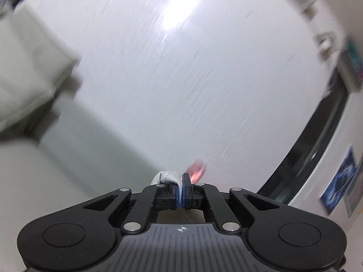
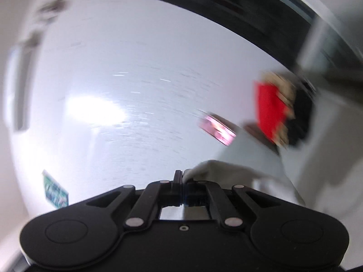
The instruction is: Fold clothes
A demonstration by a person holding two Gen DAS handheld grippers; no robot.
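Observation:
A pale grey-white garment [image 1: 34, 136] spreads over the white table at the left of the left wrist view, and both frames are motion-blurred. My left gripper [image 1: 179, 191] is shut on a bunched edge of that garment [image 1: 166, 176]. In the right wrist view the same pale cloth [image 2: 238, 172] runs off to the right over the table. My right gripper [image 2: 182, 182] is shut on its edge at the fingertips.
A white table [image 1: 204, 79] fills both views, with a bright lamp glare. A small pink object [image 2: 217, 129] lies on it, blurred. A stack of red, tan and black clothes [image 2: 283, 111] sits at the right. A dark table edge [image 1: 317, 140] curves on the right.

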